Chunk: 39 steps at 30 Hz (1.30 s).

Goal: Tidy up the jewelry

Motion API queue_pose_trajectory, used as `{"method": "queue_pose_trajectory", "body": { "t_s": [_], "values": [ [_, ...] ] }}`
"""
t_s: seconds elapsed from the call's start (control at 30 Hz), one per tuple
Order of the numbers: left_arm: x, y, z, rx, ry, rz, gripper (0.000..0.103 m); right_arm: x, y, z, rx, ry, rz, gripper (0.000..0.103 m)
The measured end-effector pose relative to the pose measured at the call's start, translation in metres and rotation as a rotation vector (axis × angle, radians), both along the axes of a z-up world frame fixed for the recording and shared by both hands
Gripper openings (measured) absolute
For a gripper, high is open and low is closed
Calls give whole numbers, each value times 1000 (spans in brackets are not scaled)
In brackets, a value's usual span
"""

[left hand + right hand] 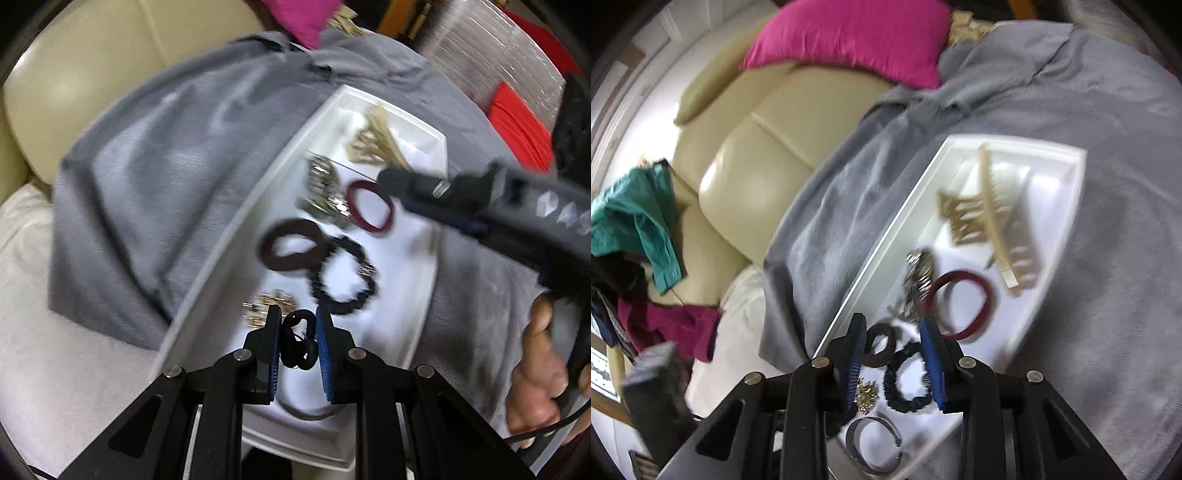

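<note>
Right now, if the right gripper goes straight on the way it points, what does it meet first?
Probably the dark blue scrunchie in the white tray, which shows between the open fingers of the right gripper; the brown hair tie lies close beside it. Depth is unclear.

Black hair tie point(299, 343) bunched above white tray point(207, 280) of jewelry.

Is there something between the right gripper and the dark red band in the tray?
Nothing visible. The right gripper hangs open and empty above the tray, and the dark red band lies uncovered just beyond its right finger; the silver jewelry lies beside it.
</note>
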<state>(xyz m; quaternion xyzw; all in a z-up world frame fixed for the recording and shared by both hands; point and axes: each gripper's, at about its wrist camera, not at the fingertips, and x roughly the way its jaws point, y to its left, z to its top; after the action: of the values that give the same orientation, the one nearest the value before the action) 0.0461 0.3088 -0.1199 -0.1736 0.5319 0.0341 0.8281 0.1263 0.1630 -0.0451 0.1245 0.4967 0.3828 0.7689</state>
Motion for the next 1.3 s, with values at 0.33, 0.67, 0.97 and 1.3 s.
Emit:
{"method": "queue_pose_trajectory", "body": {
  "t_s": [0.33, 0.67, 0.97, 1.3],
  "values": [
    [20, -13, -13, -96, 42, -58, 21, 7, -61, -5, 73, 22, -107, 33],
    [18, -3, 1, -186, -40, -80, 36, -7, -92, -16, 85, 20, -126, 33],
    [8, 4, 1, -186, -50, -46, 40, -33, -106, -3, 100, -16, -121, 33],
    [-64, 15, 71, 295, -226, 126, 64, -108, -98, 41, -7, -204, 0, 33]
  ]
}}
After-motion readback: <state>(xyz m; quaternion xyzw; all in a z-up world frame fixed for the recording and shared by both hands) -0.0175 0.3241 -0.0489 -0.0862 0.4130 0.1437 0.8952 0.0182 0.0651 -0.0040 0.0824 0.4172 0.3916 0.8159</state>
